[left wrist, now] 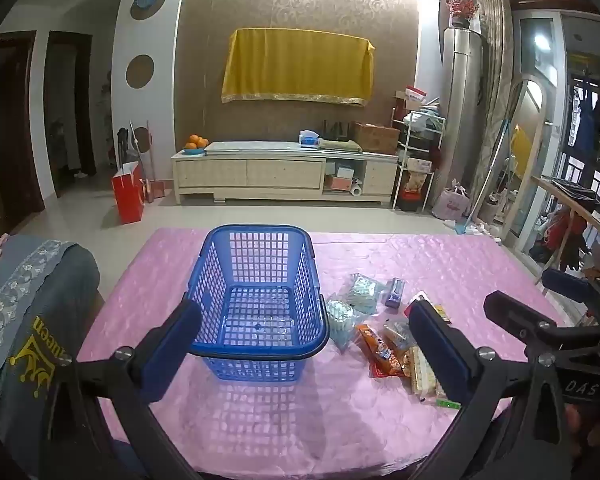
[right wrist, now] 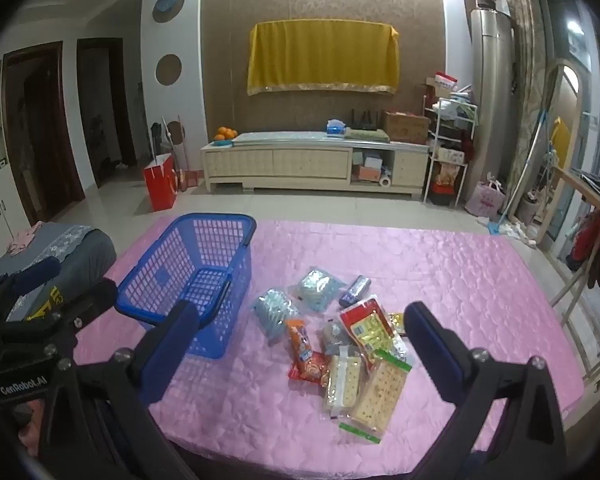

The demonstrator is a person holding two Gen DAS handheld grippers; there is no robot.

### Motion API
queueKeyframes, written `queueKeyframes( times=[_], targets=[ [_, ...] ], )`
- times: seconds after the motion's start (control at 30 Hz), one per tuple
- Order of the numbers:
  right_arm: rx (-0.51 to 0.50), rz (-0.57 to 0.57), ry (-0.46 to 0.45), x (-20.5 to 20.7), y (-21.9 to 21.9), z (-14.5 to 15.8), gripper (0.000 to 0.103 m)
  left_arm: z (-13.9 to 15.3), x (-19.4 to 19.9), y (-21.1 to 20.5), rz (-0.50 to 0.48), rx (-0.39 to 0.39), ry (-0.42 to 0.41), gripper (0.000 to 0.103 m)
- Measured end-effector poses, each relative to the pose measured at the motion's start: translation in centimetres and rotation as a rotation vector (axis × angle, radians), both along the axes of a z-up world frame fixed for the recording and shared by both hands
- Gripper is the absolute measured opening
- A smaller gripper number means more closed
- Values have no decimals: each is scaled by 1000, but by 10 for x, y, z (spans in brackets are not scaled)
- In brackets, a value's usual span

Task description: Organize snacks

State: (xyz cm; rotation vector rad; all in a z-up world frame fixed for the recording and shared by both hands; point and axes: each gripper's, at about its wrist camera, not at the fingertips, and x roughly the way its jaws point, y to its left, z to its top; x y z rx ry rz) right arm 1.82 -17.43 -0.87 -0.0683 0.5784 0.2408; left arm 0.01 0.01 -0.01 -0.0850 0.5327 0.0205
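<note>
An empty blue plastic basket (left wrist: pixel 256 276) stands on the pink-covered table (left wrist: pixel 440 256); it also shows in the right wrist view (right wrist: pixel 196 256). Several snack packets lie in a loose pile to its right: two clear cracker packs (right wrist: pixel 364 388), an orange-red packet (right wrist: pixel 302 346), a red and yellow packet (right wrist: pixel 366 326), two silvery bags (right wrist: pixel 276 312) and a small dark packet (right wrist: pixel 354 290). My left gripper (left wrist: pixel 304 332) is open and empty, held above the basket's near rim. My right gripper (right wrist: pixel 300 336) is open and empty, held above the pile.
A grey cushioned seat (left wrist: pixel 32 304) with a lace cover stands left of the table. Beyond the table's far edge are tiled floor, a red bag (left wrist: pixel 129 192) and a low cream cabinet (left wrist: pixel 284 174). A wooden rack (right wrist: pixel 580 280) stands to the right.
</note>
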Motion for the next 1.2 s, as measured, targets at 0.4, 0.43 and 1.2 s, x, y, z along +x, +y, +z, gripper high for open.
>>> queueKeyframes(
  times=[0.4,0.43,1.2],
  targets=[
    [-6,-3,9,-1,-2,3,103,4,0,-6,-3,11,0,103],
    [-5,-3,9,-2,-4,5,103,5,0,-7,-1,10,-1,103],
    [-24,-8,10,-6,2,0,103,3,-4,2,-6,6,-1,103]
  ],
)
